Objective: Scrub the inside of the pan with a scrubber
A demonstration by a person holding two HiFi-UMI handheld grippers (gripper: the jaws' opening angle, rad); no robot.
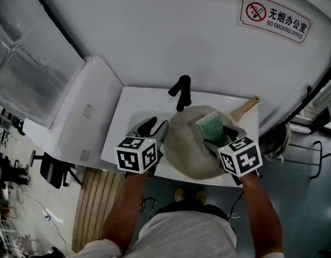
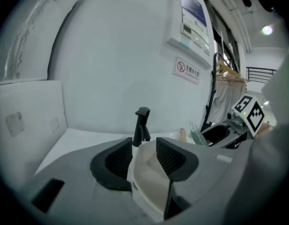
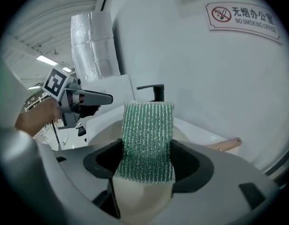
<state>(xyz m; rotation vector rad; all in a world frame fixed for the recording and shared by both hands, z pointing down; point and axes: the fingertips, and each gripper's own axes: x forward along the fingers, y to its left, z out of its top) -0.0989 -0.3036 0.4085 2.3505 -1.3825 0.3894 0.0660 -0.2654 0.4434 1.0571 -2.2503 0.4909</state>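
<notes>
A white wall (image 1: pixel 155 31) is seen behind a white washbasin (image 1: pixel 128 106), which is set against it. A beige pan (image 1: pixel 189 149) is held tilted in the basin, with its inside turned toward the camera and its wooden handle (image 1: pixel 246 109) pointing to the far right over the basin's edge.

The left gripper (image 1: pixel 156 129) is placed at the pan's left rim. In the left gripper view its jaws (image 2: pixel 143 156) are closed down on that rim, with one pad outside the wall and one inside.

The right gripper (image 1: pixel 218 137) is held over the pan's right side. Its jaws (image 3: pixel 147 161) are closed on a green mesh scrubber (image 3: pixel 147 139), which stands up between the pads and projects beyond them. The scrubber (image 1: pixel 209 127) is found over the upper right part of the pan's inside; contact with the surface cannot be confirmed.

A black faucet (image 1: pixel 181 90) stands at the basin's back edge, just behind the pan. A no-smoking sign (image 1: pixel 274 18) is fixed to the wall at the upper right.
</notes>
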